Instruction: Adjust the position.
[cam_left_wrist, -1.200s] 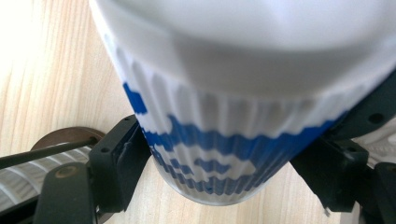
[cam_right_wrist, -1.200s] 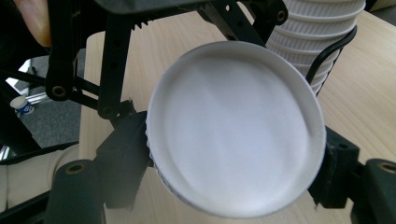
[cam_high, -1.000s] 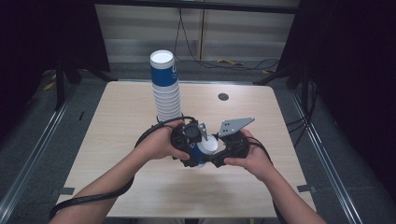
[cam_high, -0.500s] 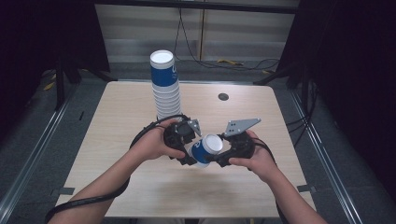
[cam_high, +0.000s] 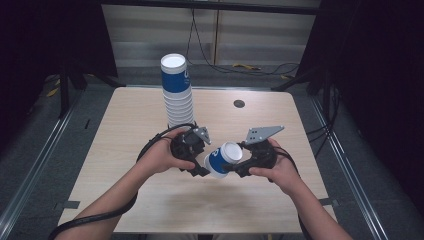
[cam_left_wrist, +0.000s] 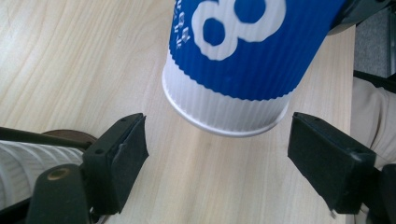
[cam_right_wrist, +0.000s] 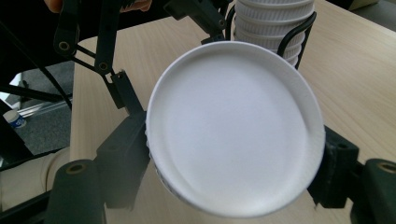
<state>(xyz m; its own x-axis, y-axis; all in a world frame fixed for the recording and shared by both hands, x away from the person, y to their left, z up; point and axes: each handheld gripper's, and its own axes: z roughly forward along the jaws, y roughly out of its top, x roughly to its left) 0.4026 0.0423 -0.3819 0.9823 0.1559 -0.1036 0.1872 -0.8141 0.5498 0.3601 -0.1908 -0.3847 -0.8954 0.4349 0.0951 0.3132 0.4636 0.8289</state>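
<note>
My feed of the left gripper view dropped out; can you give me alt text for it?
A blue and white ribbed paper cup hangs tilted above the wooden table, its white rim end between the open left tongs, touching neither black jaw. Part of a white ribbed cup stack shows at lower left.

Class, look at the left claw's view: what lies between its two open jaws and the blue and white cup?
Only bare wooden table shows there; the left claw stands open, short of the cup.
</note>
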